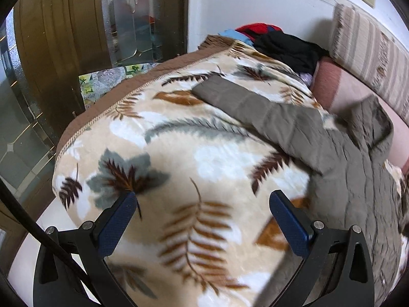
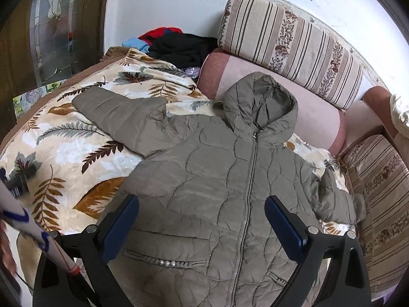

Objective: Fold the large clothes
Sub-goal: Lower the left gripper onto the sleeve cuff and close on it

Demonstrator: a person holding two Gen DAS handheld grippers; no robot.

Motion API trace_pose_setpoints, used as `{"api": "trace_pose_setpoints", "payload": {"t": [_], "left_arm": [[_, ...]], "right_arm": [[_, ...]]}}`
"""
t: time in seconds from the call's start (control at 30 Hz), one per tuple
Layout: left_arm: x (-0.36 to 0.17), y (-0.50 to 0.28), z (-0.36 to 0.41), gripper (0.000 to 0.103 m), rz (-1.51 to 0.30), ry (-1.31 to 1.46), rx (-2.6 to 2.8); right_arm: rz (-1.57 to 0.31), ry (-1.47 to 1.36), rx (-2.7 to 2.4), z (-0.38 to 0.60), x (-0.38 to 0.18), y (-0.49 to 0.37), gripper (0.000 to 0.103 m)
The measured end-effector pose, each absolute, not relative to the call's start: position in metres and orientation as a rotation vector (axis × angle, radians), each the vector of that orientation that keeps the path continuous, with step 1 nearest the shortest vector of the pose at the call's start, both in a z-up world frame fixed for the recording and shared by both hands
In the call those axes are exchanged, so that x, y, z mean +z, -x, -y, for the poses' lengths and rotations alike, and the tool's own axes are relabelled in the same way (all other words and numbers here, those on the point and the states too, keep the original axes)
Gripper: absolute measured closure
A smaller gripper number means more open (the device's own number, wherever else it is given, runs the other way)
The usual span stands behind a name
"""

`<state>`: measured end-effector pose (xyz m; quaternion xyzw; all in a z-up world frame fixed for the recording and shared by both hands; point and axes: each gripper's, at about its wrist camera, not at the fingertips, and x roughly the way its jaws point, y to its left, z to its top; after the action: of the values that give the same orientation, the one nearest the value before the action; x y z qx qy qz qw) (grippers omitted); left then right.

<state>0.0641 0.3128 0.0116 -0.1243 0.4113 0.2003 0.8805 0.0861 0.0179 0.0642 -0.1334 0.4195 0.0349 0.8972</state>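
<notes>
Grey hooded jacket [image 2: 214, 179] front up on a leaf-print blanket [image 2: 76, 153], zipped, hood [image 2: 260, 102] against a pink cushion [image 2: 294, 107], 1 sleeve [image 2: 122, 112] stretched out left, the other bunched at right. Right gripper [image 2: 202, 225] above the jacket's chest, fingers [image 2: 120, 227] wide apart, empty. Left gripper [image 1: 203, 217] over bare blanket beside the jacket, fingers likewise apart, holding nothing. Clothes pile [image 2: 176, 43] at the far end.

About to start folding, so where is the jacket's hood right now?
In the right wrist view the hood lies at the top of the grey jacket, resting against the pink bolster just below the striped cushion.
</notes>
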Motion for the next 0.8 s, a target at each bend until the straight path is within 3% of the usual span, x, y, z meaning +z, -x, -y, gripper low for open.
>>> {"api": "trace_pose_setpoints", "payload": {"t": [0.37,0.6,0.8], "left_arm": [[0.004,-0.173,-0.426,0.000,-0.855,0.558,0.254],[-0.038,-0.257,-0.484,0.019,-0.866,0.819,0.133],[-0.087,-0.305,-0.494,0.020,-0.898,0.944,0.111]], "right_arm": [[-0.957,0.227,0.026,0.008,0.031,-0.099,0.003],[-1.024,0.200,-0.023,0.031,0.004,-0.111,0.003],[-1.083,0.178,-0.071,0.051,-0.018,-0.123,0.003]]}}
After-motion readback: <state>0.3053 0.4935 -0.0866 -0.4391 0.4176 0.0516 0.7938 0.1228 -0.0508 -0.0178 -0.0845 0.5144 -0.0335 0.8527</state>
